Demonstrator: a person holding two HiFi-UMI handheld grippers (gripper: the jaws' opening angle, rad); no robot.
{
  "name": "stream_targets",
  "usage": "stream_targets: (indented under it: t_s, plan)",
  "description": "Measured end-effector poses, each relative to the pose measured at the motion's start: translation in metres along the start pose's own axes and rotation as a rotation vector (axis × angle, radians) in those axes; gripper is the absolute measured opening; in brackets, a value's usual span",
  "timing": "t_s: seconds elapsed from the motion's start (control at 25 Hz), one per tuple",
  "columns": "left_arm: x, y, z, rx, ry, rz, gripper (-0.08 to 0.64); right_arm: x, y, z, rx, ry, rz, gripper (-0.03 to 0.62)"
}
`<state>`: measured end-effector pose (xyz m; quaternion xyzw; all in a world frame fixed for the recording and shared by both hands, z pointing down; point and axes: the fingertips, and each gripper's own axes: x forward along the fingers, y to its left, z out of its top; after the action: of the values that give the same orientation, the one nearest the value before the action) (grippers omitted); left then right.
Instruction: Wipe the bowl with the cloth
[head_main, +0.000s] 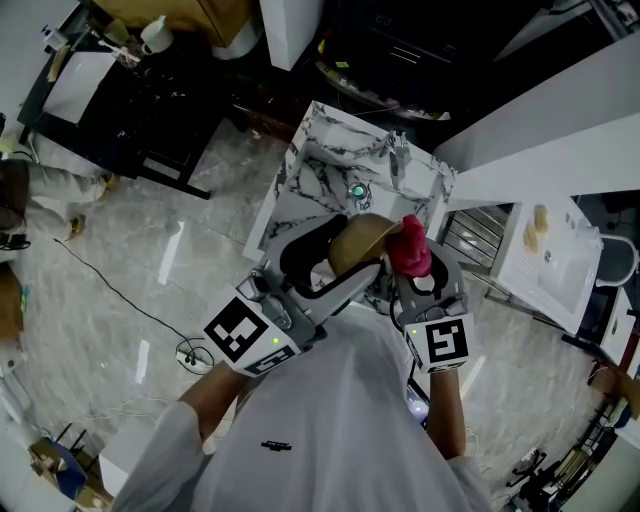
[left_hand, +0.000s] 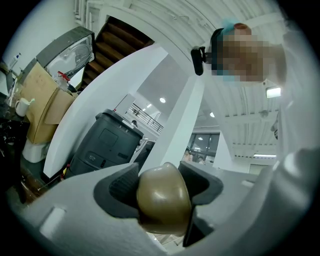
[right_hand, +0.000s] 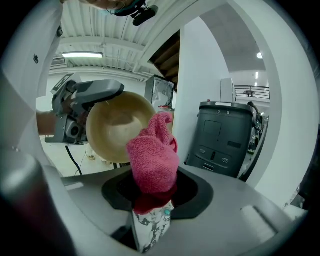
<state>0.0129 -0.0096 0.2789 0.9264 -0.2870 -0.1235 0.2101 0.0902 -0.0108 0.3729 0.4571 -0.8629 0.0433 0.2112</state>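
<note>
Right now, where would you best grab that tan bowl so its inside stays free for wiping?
Probably the thin rim of the bowl, from the side, as the left tool does: the wall fits between the jaws, and the hollow faces the pink cloth.

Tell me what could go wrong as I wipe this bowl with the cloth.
1. The left gripper pinches the bowl only at its rim, in the air above the marble table; a hard push with the cloth might lever it loose.
2. The cloth is a small bunch in the right gripper, so the bare jaws could scrape the bowl.
</note>
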Motion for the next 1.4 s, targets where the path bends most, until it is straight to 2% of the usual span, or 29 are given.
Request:
stream_targets:
  t_s: [0.24,0.6,0.68,0.84,1.0,1.12,1.4]
  plan:
    - [0.005,0.006,0.007,0.025,-0.03,0.026,0.265,0.0,0.023,-0.004,-0.017,0.015,0.052,0.143]
    - [0.008,0.014,-0.005,0.092,0.003,0.075,0.265,-0.01,0.067,-0.001,-0.148,0.058,0.167,0.144]
    - [0.007,0.015,-0.01,0.096,0.017,0.084,0.265,-0.013,0.075,0.007,-0.111,0.012,0.203,0.144]
    - [0.006,0.018,-0.013,0.087,0.024,0.101,0.265,-0.02,0.079,0.026,0.094,-0.103,0.234,0.144]
    - [0.007,0.021,-0.021,0.083,0.041,0.115,0.265,-0.03,0.079,0.034,0.172,-0.159,0.273,0.143]
    - [0.004,0.025,-0.026,0.062,0.057,0.132,0.265,-0.037,0.07,0.034,0.2,-0.173,0.243,0.144]
    - [-0.003,0.026,-0.031,0.054,0.077,0.14,0.265,-0.039,0.027,0.035,0.222,-0.198,0.115,0.143]
